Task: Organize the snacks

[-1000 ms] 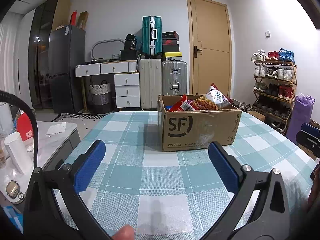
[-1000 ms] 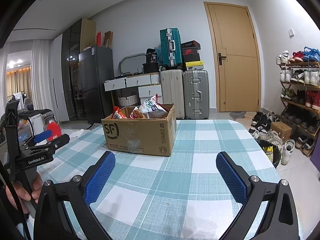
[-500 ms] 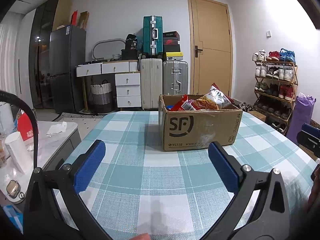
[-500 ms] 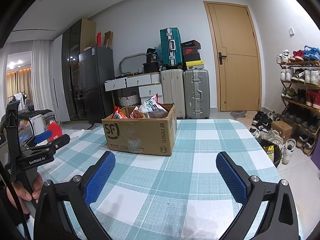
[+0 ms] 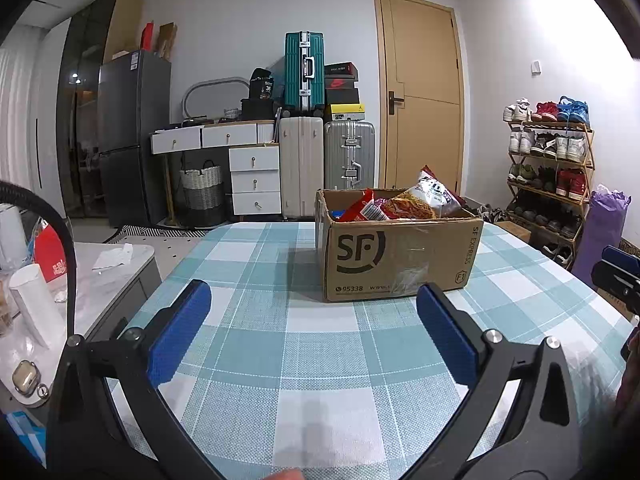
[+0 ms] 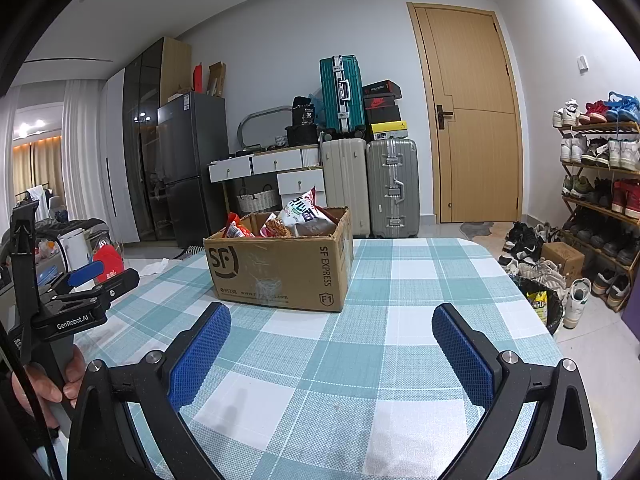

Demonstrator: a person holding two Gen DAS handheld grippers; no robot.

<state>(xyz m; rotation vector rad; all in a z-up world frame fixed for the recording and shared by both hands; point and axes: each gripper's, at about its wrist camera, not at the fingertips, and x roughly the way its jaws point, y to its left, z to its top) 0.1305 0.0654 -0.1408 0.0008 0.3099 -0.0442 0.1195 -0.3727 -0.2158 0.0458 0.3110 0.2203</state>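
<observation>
Little has shifted: both grippers hover wide open, empty. SF Express carton (image 5: 400,256) of snack bags (image 5: 416,202) sits ahead at the table's (image 5: 320,360) far edge, right of the left gripper (image 5: 316,332), left of the right gripper (image 6: 332,348).

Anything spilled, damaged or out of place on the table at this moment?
Nothing spilled. The box sits upright on the table, with snack bags poking above its rim; torn tape clings to its front. Both tools, left and right, are open and empty, short of the box.

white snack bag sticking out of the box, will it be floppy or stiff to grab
The white snack bag looks puffed and crinkly, so probably light and floppy, giving under the jaws. Its glossy film may be slippery. It leans on other bags in the cardboard box, so those might shift.
</observation>
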